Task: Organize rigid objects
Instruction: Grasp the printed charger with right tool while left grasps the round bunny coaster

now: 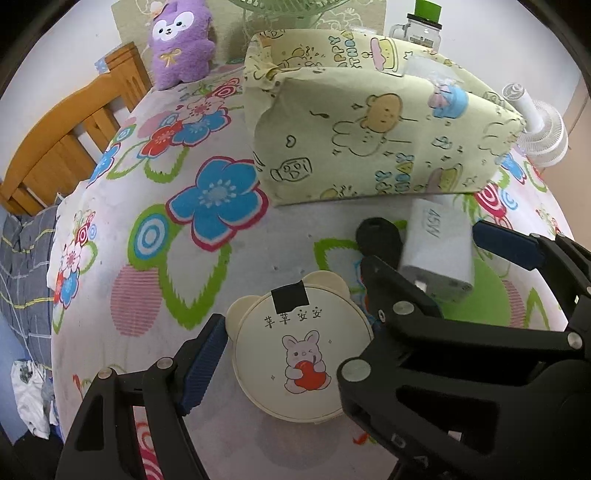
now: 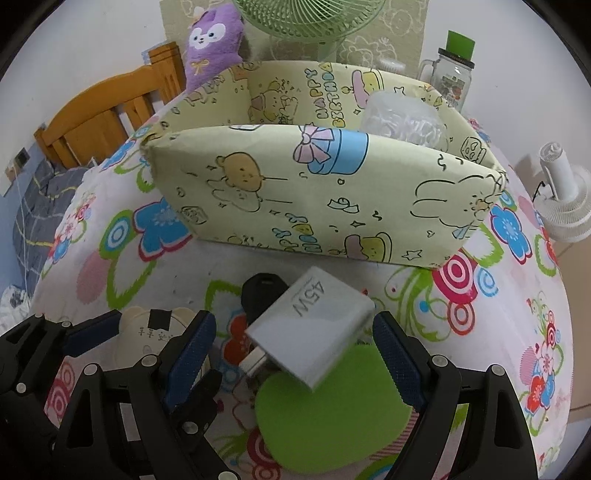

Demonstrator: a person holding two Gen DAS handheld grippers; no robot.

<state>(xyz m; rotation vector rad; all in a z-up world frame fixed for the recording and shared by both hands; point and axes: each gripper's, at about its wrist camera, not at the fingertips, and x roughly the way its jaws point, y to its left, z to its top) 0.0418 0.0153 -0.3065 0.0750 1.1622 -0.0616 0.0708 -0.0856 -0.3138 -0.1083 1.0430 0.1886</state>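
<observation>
A cream bear-eared round case with a rabbit picture lies on the flowered tablecloth between the fingers of my open left gripper; its top also shows in the right wrist view. A white 45W charger lies between the fingers of my open right gripper, on a green leaf print; it also shows in the left wrist view. A black key fob lies just behind the charger. A yellow cartoon-print storage box stands behind, with a clear plastic item inside.
A purple plush toy, a green fan and a glass jar with green lid stand behind the box. A white small fan is at the right. A wooden headboard is at the left.
</observation>
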